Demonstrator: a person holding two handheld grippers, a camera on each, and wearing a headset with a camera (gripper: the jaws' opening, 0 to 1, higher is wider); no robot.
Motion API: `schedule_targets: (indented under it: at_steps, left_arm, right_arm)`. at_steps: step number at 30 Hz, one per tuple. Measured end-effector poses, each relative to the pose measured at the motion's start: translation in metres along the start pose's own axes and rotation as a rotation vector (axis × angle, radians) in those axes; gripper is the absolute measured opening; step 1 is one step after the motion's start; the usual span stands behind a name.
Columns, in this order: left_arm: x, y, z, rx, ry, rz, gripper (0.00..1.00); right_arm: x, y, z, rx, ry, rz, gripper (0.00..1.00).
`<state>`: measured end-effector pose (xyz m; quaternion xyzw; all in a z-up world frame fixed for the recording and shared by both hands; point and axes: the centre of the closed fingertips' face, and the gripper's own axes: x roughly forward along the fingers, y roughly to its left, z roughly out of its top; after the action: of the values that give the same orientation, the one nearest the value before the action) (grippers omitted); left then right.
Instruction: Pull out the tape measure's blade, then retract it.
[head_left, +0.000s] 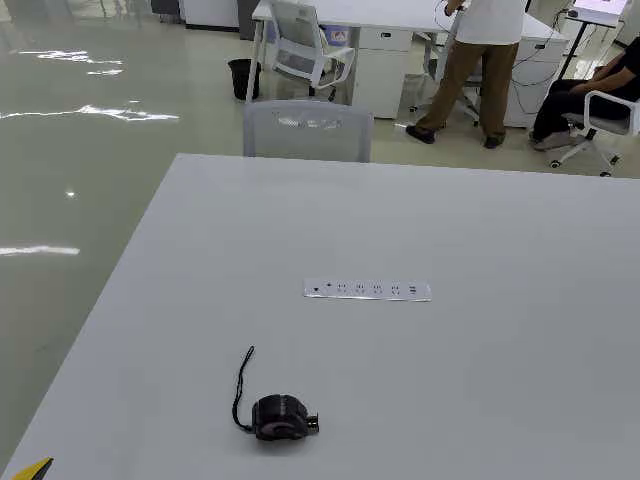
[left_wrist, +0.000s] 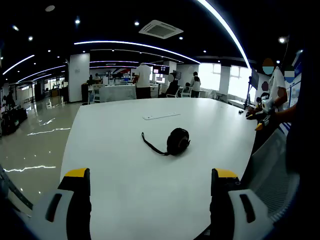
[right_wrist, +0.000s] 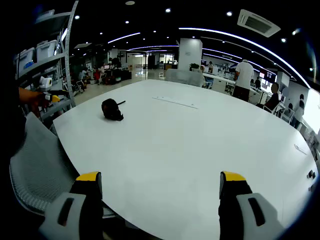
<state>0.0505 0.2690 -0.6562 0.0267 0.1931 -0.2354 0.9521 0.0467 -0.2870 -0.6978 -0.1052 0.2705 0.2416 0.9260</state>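
Note:
A black tape measure (head_left: 283, 417) with a black wrist strap (head_left: 241, 385) lies on the white table (head_left: 450, 230) near its front edge, blade retracted. In the left gripper view the tape measure (left_wrist: 178, 140) lies well ahead of my left gripper (left_wrist: 150, 175), whose yellow-tipped jaws are open and hold nothing. In the right gripper view the tape measure (right_wrist: 112, 109) is far off to the left, and my right gripper (right_wrist: 160, 177) is open and holds nothing at the table's near edge. A gripper's yellow fingertip (head_left: 35, 468) peeks in at the head view's bottom left corner.
A white socket panel (head_left: 367, 290) is set flat in the table beyond the tape measure. A grey mesh chair (head_left: 308, 128) stands at the far edge, another mesh chair (right_wrist: 30, 165) close to me. People stand and sit at desks (head_left: 480, 60) behind.

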Motion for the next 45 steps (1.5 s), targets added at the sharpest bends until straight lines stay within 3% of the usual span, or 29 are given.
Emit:
schedule_targets:
  at_steps: [2,5,9,15,25,32,37,45]
  left_arm:
    - [0.001,0.000,-0.003,0.012,0.007,-0.006,1.00]
    - [0.000,0.003,-0.013,0.023,0.036,-0.003,1.00]
    - [-0.004,0.006,-0.018,0.007,0.031,0.004,1.00]
    - [-0.006,0.004,-0.018,0.018,0.031,0.004,1.00]
    - [-0.007,-0.005,-0.009,0.020,0.032,0.005,1.00]
    - [-0.005,0.002,-0.014,0.023,0.033,-0.003,1.00]
    - [0.000,0.001,-0.016,0.041,0.047,-0.017,0.99]
    - [0.013,0.000,-0.008,0.056,0.057,-0.036,0.99]
  right_arm:
    - [0.001,-0.006,-0.005,-0.037,0.001,-0.027,1.00]
    - [0.001,-0.002,-0.007,-0.018,0.012,-0.001,1.00]
    - [0.001,-0.004,-0.001,-0.020,0.000,0.001,1.00]
    - [0.005,-0.004,0.003,-0.021,-0.010,0.004,1.00]
    - [0.006,0.003,0.002,-0.012,0.000,0.014,1.00]
    - [0.004,0.002,0.001,-0.016,0.005,0.012,1.00]
    - [0.008,-0.001,0.000,-0.018,0.007,0.017,1.00]
    - [0.017,-0.001,0.009,-0.032,0.006,0.032,1.00]
